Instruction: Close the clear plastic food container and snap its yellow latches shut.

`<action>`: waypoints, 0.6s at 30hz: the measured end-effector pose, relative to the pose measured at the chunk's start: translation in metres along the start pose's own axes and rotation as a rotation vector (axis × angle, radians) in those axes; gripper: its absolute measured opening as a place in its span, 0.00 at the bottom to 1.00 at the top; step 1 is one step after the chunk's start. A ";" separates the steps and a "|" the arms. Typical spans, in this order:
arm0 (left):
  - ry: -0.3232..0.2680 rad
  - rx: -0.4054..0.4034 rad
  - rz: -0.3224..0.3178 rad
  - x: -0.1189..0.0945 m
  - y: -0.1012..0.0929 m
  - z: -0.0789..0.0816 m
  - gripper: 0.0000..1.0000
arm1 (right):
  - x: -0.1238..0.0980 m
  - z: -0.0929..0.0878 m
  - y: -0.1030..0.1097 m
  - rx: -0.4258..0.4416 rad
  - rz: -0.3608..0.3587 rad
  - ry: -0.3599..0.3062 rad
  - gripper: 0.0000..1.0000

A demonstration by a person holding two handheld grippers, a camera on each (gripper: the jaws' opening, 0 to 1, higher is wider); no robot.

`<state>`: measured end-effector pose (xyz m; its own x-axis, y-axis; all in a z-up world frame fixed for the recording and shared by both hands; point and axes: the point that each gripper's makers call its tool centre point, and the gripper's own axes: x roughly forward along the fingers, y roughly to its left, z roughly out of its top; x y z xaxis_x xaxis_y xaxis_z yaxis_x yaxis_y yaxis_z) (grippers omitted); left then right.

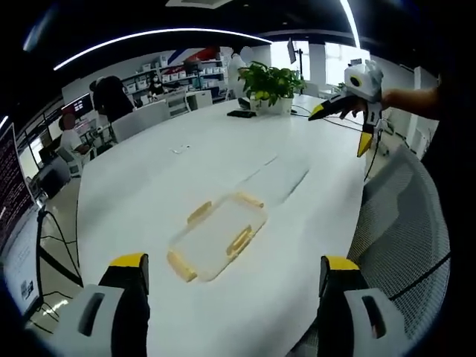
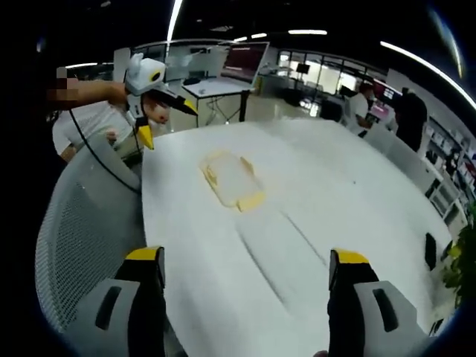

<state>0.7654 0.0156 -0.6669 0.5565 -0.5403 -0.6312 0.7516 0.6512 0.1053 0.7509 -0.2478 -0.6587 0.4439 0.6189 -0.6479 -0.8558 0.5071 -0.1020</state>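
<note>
A: Where's the container?
B: Container (image 1: pixel 216 236) lies flat on the white counter (image 1: pixel 149 186), lid on, yellow latches (image 1: pixel 239 241) on its sides. In the right gripper view it sits mid-counter (image 2: pixel 232 181), well ahead of the jaws.
A: Left hand-held gripper?
B: Left hand-held gripper (image 1: pixel 234 279) is released, jaws wide apart, nothing between them, short of the container. From the right gripper view it hangs (image 2: pixel 165 119) over the chair edge, jaws spread.
A: Right one?
B: Right hand-held gripper (image 2: pixel 253 271) is also released, jaws apart over bare counter, holding nothing. In the left gripper view it's up at the far right (image 1: pixel 343 126), well away from the container.
A: Anything else nearby?
B: Mesh chair (image 1: pixel 405 223) beside the counter, plant (image 1: pixel 271 83) at the far end.
</note>
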 end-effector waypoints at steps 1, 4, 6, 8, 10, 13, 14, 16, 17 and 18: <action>0.003 0.004 -0.004 0.001 0.000 0.000 0.92 | 0.002 0.001 0.000 -0.011 0.004 0.002 0.88; 0.012 0.015 -0.014 0.004 0.003 -0.001 0.92 | 0.006 0.003 0.000 -0.031 0.020 0.011 0.88; 0.020 0.021 -0.020 0.005 0.004 -0.001 0.92 | 0.008 0.005 0.000 -0.046 0.028 0.017 0.87; 0.024 0.026 -0.024 0.007 0.004 -0.002 0.91 | 0.010 0.006 -0.001 -0.054 0.034 0.021 0.87; 0.031 0.032 -0.030 0.009 0.005 -0.003 0.91 | 0.012 0.007 -0.002 -0.066 0.043 0.026 0.86; 0.043 0.046 -0.038 0.012 0.007 -0.004 0.90 | 0.017 0.008 -0.005 -0.088 0.056 0.038 0.86; 0.045 0.049 -0.040 0.012 0.007 -0.004 0.90 | 0.018 0.009 -0.005 -0.093 0.059 0.042 0.86; 0.049 0.055 -0.046 0.015 0.009 -0.004 0.90 | 0.021 0.010 -0.007 -0.106 0.068 0.048 0.86; 0.050 0.057 -0.049 0.016 0.009 -0.004 0.89 | 0.023 0.010 -0.008 -0.110 0.071 0.051 0.85; 0.054 0.061 -0.052 0.017 0.010 -0.004 0.89 | 0.025 0.011 -0.008 -0.117 0.077 0.056 0.85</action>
<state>0.7809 0.0149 -0.6794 0.4977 -0.5421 -0.6771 0.7999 0.5887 0.1167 0.7720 -0.2300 -0.6653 0.3634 0.6171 -0.6979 -0.9133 0.3840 -0.1360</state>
